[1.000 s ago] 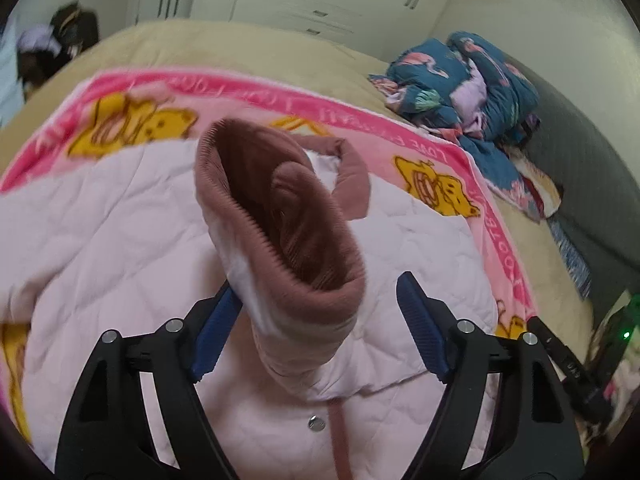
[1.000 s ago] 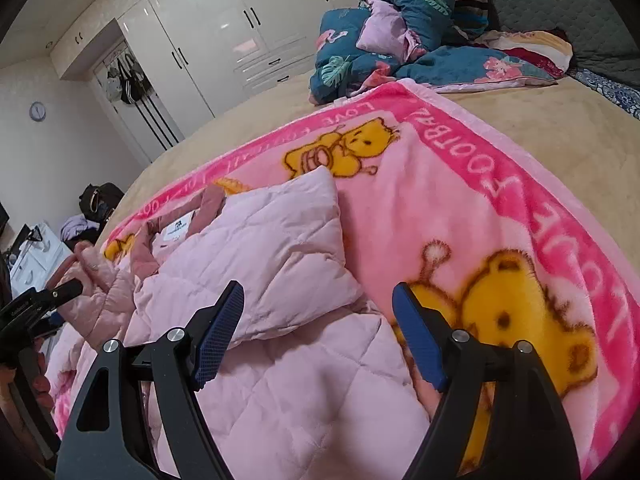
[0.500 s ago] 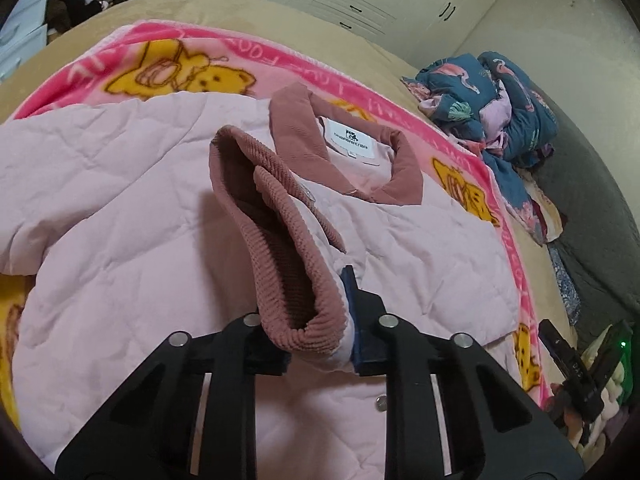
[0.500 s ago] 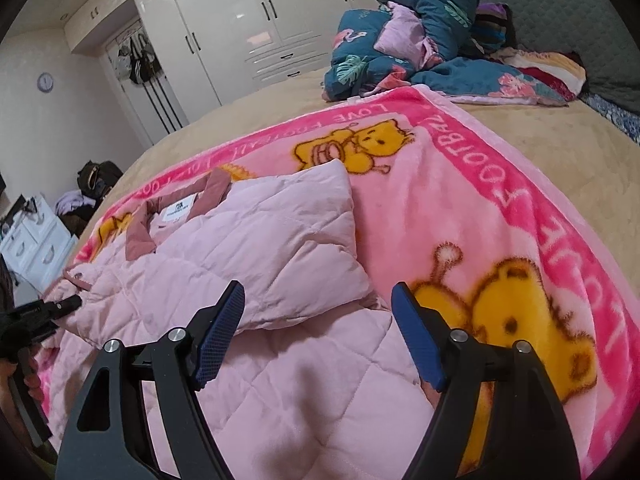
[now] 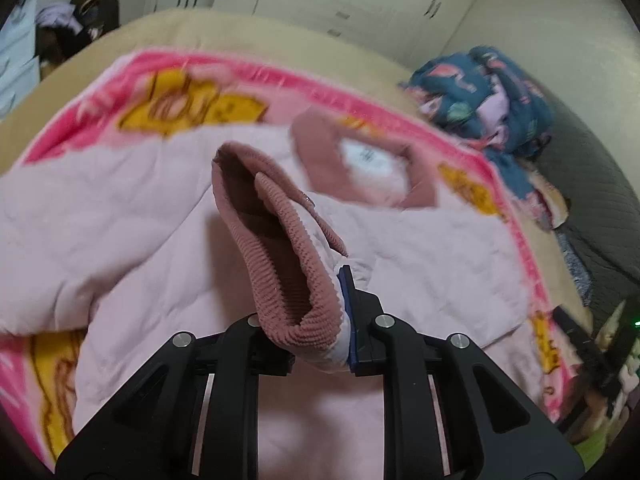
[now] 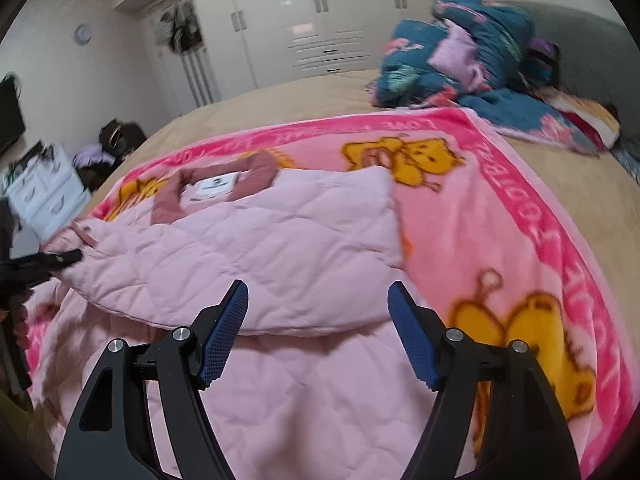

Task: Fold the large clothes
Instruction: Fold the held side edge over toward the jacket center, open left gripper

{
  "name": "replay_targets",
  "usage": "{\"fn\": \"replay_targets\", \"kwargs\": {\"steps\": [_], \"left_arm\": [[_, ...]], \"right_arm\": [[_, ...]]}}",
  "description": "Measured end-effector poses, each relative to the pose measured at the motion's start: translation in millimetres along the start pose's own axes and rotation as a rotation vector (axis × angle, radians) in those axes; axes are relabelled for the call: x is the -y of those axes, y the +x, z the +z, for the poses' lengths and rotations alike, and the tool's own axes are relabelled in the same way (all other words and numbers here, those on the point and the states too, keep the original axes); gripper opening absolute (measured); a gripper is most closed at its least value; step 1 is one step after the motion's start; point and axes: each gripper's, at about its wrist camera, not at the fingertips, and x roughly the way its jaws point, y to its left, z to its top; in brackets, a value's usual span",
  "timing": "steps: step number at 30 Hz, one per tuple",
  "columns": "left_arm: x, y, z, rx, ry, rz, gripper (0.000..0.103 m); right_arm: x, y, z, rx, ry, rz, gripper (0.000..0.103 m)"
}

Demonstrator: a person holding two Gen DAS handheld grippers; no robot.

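**Hand-held gripper clamped on jacket cuff; second unit open above the folded sleeve**

Hand-held gripper on the left was found closed tight on the ribbed dusty-pink cuff of the pale pink quilted jacket. The cuff stood up out of the jaws, its mouth open toward the camera. The right hand-held gripper stood open with nothing between its blue pads, poised above the jacket.

Left wrist view: it alone showed the grip at close range, with the cuff's ribbing and the pale lining at the pinch point. The jacket's collar and white neck label lay beyond the cuff. This view was motion-blurred.

Right wrist view: it alone showed the jacket as a whole. The garment lay spread on a pink cartoon-bear blanket on the bed. One sleeve was folded across the body of the jacket, just beyond the open fingers. The left hand-held gripper appeared at the far left edge, holding the sleeve end there, with part of a hand below it.

Position relative to the grippers: the jacket's body lay directly under and ahead of both units. A heap of dark teal bedding sat at the far right corner of the bed, well apart from the jacket. White wardrobes stood behind the bed.
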Motion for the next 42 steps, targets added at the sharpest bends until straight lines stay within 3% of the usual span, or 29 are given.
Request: {"fn": "replay_targets", "kwargs": {"steps": [4, 10, 17, 27, 39, 42], "left_arm": [[-11, 13, -12, -0.031, -0.001, 0.019, 0.012], [-20, 19, -18, -0.047, -0.009, 0.019, 0.015], [-24, 22, -25, -0.057, -0.005, 0.021, 0.018], [-25, 15, -29, -0.066, -0.013, 0.009, 0.021], [-35, -14, -22, -0.040, -0.035, 0.033, 0.046], [-39, -27, -21, -0.027, -0.041, 0.039, 0.048]], "right_arm": [[-20, 11, 11, -0.036, -0.033, 0.046, 0.071], [-36, 47, 23, -0.116, -0.056, 0.041, 0.071], [-21, 91, 3, -0.258, 0.013, 0.007, 0.072], [-22, 85, -2, -0.244, 0.039, 0.003, 0.072], [-31, 47, -4, -0.203, 0.083, 0.050, 0.087], [-36, 34, 0, -0.175, 0.090, 0.068, 0.089]]}}
